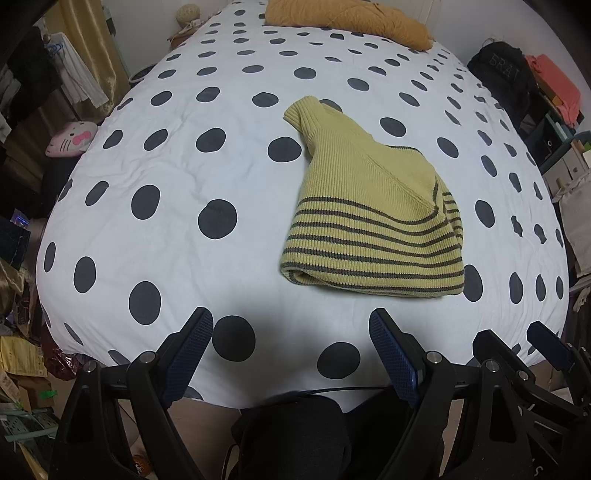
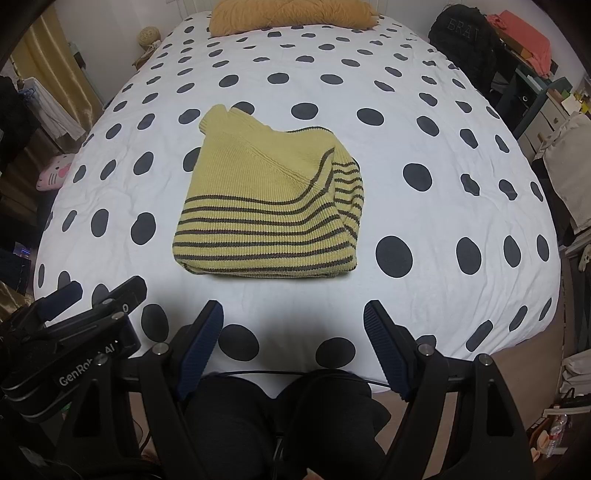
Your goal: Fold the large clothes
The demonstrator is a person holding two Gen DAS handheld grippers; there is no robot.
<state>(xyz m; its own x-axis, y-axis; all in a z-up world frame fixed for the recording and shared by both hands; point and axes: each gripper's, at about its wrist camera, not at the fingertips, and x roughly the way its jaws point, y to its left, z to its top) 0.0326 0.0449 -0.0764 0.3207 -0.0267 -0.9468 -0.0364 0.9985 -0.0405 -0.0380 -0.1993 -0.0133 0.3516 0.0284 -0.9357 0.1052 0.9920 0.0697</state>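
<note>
A yellow knitted sweater with dark stripes (image 1: 365,225) (image 2: 269,206) lies folded into a compact bundle on the white bed cover with dark dots (image 1: 184,177) (image 2: 424,206). One ribbed cuff or hem sticks out at its far left corner. My left gripper (image 1: 291,325) hangs open over the bed's near edge, short of the sweater, nothing between its blue pads. My right gripper (image 2: 293,317) is also open and empty, near the same edge, below the sweater. In the left wrist view the right gripper (image 1: 517,343) shows at the lower right; in the right wrist view the left gripper (image 2: 96,295) shows at the lower left.
A mustard pillow (image 1: 351,18) (image 2: 291,14) lies at the bed's far end. A pink cat plush (image 1: 72,138) sits left of the bed. A black bag (image 2: 461,40) and shelves with clutter stand on the right. The person's dark-clad legs (image 2: 280,417) are below the grippers.
</note>
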